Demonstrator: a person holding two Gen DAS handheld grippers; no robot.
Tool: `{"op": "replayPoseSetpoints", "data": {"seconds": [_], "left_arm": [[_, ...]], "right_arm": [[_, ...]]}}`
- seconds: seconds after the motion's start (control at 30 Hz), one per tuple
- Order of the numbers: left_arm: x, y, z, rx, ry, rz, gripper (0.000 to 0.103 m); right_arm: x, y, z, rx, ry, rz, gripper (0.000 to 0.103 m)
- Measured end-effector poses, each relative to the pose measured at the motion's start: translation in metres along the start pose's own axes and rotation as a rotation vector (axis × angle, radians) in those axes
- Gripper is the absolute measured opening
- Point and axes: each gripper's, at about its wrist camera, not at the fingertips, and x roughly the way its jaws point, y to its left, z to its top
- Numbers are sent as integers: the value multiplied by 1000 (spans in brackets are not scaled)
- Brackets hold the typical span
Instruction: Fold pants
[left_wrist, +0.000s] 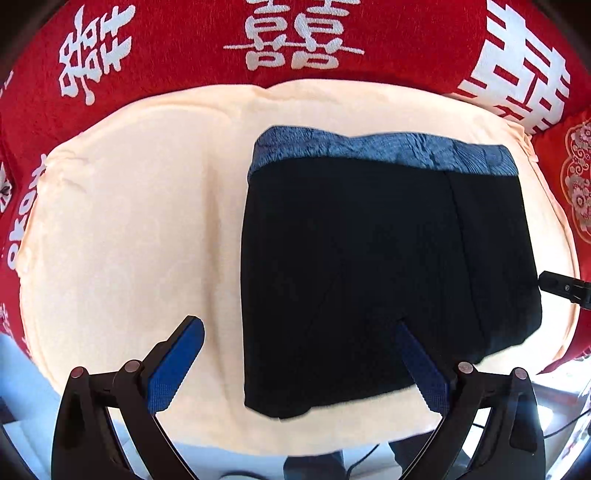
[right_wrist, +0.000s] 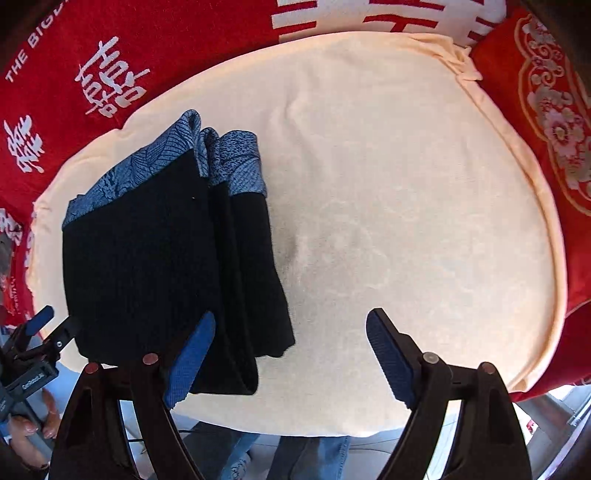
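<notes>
Black pants (left_wrist: 369, 266) with a blue patterned waistband (left_wrist: 369, 149) lie folded into a compact stack on a cream cushion (left_wrist: 129, 221). My left gripper (left_wrist: 299, 325) hovers over the pants' near left edge, jaws wide apart and holding nothing. In the right wrist view the same pants (right_wrist: 147, 266) lie at the left, layers showing along their right edge, waistband (right_wrist: 166, 155) at the far end. My right gripper (right_wrist: 291, 321) stands open above the pants' near right corner, its left finger (right_wrist: 192, 354) over the fabric, nothing between the pads.
A red blanket (left_wrist: 184, 48) with white characters surrounds the cushion (right_wrist: 406, 203). A red embroidered pillow (right_wrist: 546, 122) sits at the right. The left gripper (right_wrist: 40, 332) and a hand show at the right wrist view's left edge. A person's jeans (right_wrist: 314, 450) lie below the cushion's near edge.
</notes>
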Motion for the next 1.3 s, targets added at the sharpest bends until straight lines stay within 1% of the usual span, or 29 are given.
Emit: {"op": "replayPoseSetpoints", "data": {"seconds": [0.03,0.1,0.13,0.17,0.3,0.5,0.67,0.9,1.07,1.17,1.3], "left_arm": [[-4,-1,-4,-7,4,-5,103],[-14,-3,-11,-15,0,12,103],[-18,-4,-14,-15,-4,26,103],[-22,-6,-17,-14,-4,46,103],[-36,-11,-27,-8,16,91,103],[-61,-13,-38,-2,38,95,103],[-80,-15,-42,12,35,97,103],[-101,-14,-46,-3,29,86,103],[-111,-13,-46,12,13,100,103],[-116,-8,-41,3,0,104,103],[-122,-4,-37,-9,-11,101,103]], "right_arm": [[-4,2,-3,-6,-9,-16,89],[-12,10,-10,-27,-31,-33,94],[-15,20,-11,-44,-39,-43,98],[-18,26,-14,-61,-41,-44,103],[-31,51,-27,-90,-25,-17,103],[-53,75,-48,-104,6,8,103],[-72,83,-61,-103,15,16,103],[-91,86,-68,-90,7,-20,103],[-98,87,-70,-84,2,-29,103],[-105,91,-71,-90,-24,-44,103],[-112,94,-71,-90,-38,-46,103]]}}
